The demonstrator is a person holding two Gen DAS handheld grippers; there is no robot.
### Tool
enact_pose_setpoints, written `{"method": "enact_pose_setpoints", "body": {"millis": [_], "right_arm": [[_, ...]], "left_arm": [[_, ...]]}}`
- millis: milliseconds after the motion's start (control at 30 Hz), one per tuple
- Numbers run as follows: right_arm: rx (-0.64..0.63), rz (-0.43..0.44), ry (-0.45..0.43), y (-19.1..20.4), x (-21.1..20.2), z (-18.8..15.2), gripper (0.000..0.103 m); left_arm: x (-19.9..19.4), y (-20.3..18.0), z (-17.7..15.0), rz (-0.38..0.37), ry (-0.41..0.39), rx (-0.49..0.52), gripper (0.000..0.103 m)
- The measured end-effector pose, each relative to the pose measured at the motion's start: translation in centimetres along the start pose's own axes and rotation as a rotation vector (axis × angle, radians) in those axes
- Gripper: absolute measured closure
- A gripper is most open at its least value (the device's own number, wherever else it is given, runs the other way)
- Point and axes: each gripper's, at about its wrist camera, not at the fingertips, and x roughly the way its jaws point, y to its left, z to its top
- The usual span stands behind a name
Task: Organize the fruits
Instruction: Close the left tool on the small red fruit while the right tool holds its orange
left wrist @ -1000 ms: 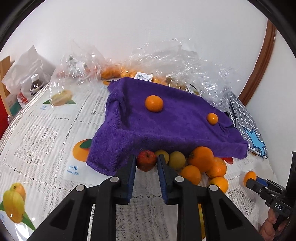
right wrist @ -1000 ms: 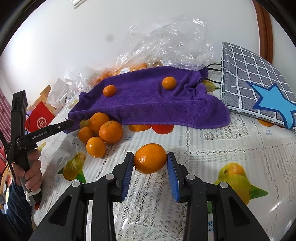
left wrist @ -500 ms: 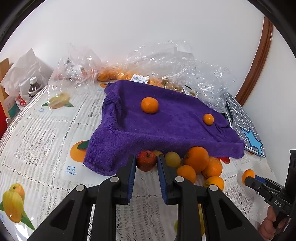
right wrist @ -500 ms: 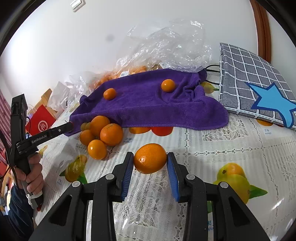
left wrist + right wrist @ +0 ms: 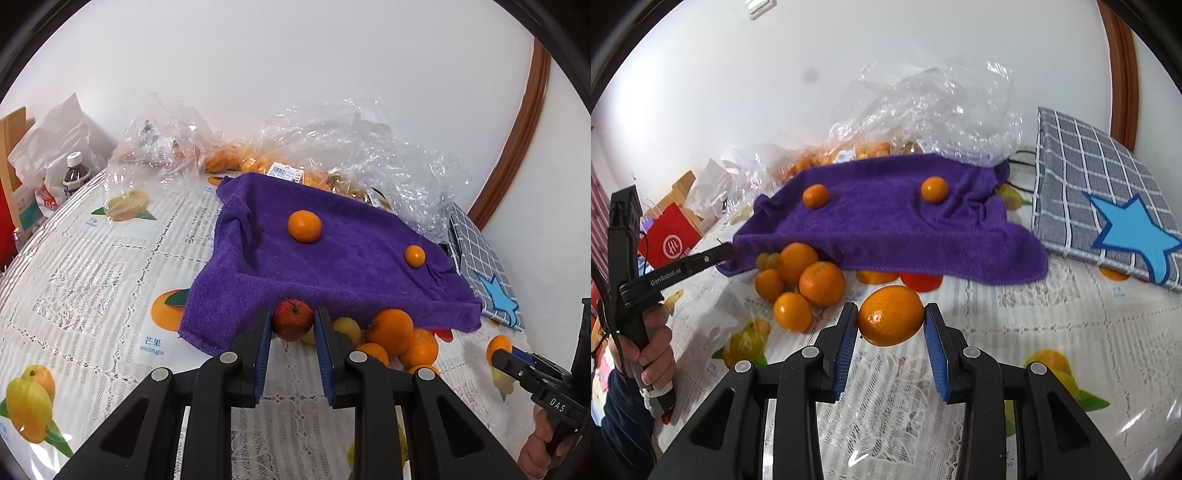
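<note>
- While both tongs are loaded, the step in hand looks like carrying fruit from the heap toward a sorting place; each load seems lifted a little off the tabletop (image 5: 1052, 332), though I cannot be sure.
- Largest is the tabletop itself, under a lace cloth printed with fruit pictures.
- One purple towel (image 5: 332, 266) lies across it, raised at the back, with two small oranges resting on top: one (image 5: 304, 226) near the middle, one (image 5: 414, 255) toward the right edge.
- One grey checked cushion with a blue star (image 5: 1108, 206) sits just beside the towel; crumpled clear plastic bags (image 5: 942, 110) hold more oranges behind it.
- Below the towel's front edge a loose heap of oranges (image 5: 812, 280) counts four in the right wrist view, with at least two small yellowish fruits (image 5: 766, 260) tucked behind.
- Right tongs (image 5: 890, 325) are clenched on one orange (image 5: 891, 319), held in front of the heap.
- Left tongs (image 5: 293, 328) are clenched on one small red apple (image 5: 293, 319), right at the towel's front edge.
- Next, I judge, each fruit needs a spot with its own kind, perhaps on the towel, then a gentle release so that nothing rolls.
</note>
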Motion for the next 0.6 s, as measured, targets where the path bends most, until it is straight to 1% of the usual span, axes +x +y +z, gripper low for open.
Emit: {"method": "enact_pose_setpoints", "body": {"millis": [133, 267, 433, 600], "right_arm": [[-0.005, 0.003, -0.025, 0.1, -1.0, 1.0, 0.066], [-0.001, 0.004, -0.044, 0.0, -1.8, 2.2, 0.066], [0.001, -0.009, -0.073, 0.1, -2.5, 4.1, 0.066], [0.008, -0.024, -0.084, 0.2, -2.4, 6.1, 0.066]], "left_arm": [[-0.1, 0.3, 0.5, 0.004, 0.0, -0.024, 0.08], [-0.7, 0.5, 1.6, -0.009, 0.005, -0.062, 0.08], [-1.7, -0.5, 3.8, -0.001, -0.02, -0.01, 0.08], [-2.4, -0.9, 6.4, -0.001, -0.037, -0.009, 0.08]]}}
